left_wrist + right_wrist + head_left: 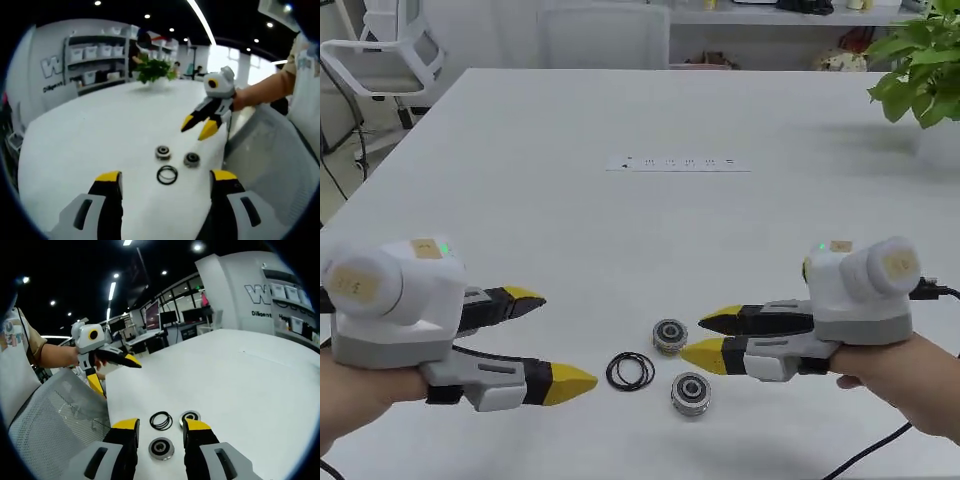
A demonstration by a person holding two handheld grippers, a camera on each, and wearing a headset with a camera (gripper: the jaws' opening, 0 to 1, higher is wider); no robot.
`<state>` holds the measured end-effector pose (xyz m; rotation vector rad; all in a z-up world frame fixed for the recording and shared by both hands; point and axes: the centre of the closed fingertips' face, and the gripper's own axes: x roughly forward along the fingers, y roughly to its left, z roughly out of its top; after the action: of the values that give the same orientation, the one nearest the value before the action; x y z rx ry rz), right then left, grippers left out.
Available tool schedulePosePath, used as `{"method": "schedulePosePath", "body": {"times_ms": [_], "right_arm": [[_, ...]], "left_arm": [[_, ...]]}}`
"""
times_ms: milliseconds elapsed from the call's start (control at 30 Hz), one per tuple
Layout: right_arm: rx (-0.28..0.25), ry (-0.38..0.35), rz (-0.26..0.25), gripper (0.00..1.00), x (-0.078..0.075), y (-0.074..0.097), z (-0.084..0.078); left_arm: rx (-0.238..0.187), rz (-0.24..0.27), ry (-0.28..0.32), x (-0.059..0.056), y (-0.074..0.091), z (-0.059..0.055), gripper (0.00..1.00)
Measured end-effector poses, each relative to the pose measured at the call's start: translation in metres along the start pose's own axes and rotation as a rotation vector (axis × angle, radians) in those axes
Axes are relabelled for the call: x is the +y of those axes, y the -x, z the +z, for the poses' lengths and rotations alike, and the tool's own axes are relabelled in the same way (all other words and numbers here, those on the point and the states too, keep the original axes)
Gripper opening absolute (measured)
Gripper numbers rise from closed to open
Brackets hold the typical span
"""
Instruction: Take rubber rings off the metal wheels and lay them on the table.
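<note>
Two small metal wheels [669,335] [691,392] lie flat on the white table [620,230] near its front edge. Left of them lie black rubber rings [630,371], overlapping, loose on the table. My left gripper [552,338] hovers left of the rings, jaws wide open and holding nothing. My right gripper [698,337] points in from the right, open by a narrower gap, its tips beside the far wheel. The left gripper view shows the rings [167,174] ahead between my open jaws and both wheels [163,152] [192,159] beyond. In the right gripper view one wheel [162,448] sits between my jaws.
A flush socket strip [678,163] sits in the table's middle. A green plant [920,70] stands at the far right, an office chair [380,50] at the far left. A mesh chair back [55,415] stands at the table's near edge.
</note>
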<state>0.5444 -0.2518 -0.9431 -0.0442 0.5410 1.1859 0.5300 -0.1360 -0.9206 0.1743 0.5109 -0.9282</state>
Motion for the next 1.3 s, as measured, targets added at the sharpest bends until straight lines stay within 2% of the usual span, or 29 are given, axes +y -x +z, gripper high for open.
{"method": "schedulePosePath", "body": {"times_ms": [300,567,867,1300], "right_arm": [[-0.002,0.032,-0.041,0.51,0.003,0.022,-0.009],[-0.008,0.04,-0.083,0.62,0.006,0.042,-0.017],[-0.027,0.025,-0.132,0.69,0.003,0.057,-0.024],[-0.053,-0.012,-0.169,0.71,-0.001,0.068,-0.03]], "left_arm": [[-0.013,0.006,0.02,-0.005,0.007,-0.001,0.73],[-0.014,0.016,0.017,-0.011,0.013,-0.002,0.74],[-0.022,0.033,0.02,-0.014,0.019,-0.004,0.74],[-0.034,0.056,0.037,-0.013,0.025,-0.004,0.74]]}}
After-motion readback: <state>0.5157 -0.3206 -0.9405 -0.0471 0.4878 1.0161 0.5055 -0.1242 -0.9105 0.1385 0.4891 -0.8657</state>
